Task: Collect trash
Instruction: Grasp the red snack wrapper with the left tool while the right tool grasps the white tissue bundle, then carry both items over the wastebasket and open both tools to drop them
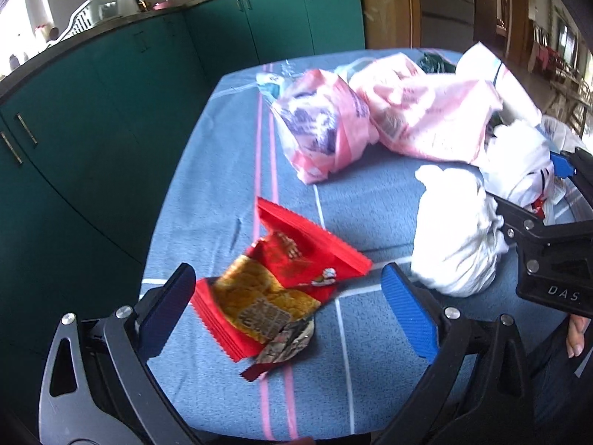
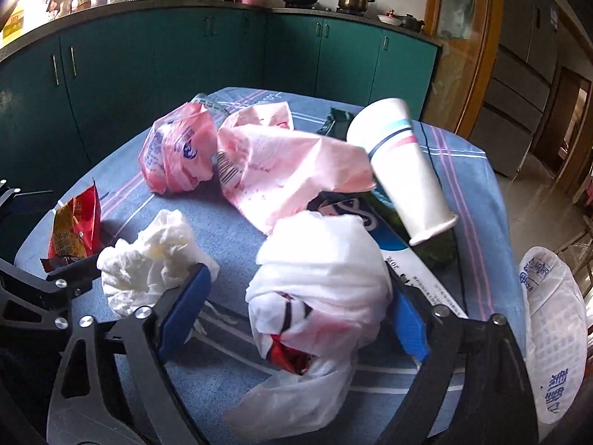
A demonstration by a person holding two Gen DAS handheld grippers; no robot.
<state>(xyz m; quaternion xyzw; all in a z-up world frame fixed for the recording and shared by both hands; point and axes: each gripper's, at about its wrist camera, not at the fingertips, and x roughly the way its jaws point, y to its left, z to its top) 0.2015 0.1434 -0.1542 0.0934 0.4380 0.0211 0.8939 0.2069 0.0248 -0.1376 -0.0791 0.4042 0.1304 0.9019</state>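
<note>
Wrapper [image 1: 274, 293] lies between the open left claw [image 1: 289, 315] fingers.

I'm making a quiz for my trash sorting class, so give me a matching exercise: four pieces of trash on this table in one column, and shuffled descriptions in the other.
Things:
1. snack wrapper
2. paper cup
3. crumpled tissue
4. white plastic bag

Descriptions:
A. white with pink and blue stripes, lying tipped over
B. between the open fingers of the right hand-held gripper
C. red and gold, torn open
D. plain white wad beside the right gripper's left finger

Pairs: 1-C, 2-A, 3-D, 4-B
</note>
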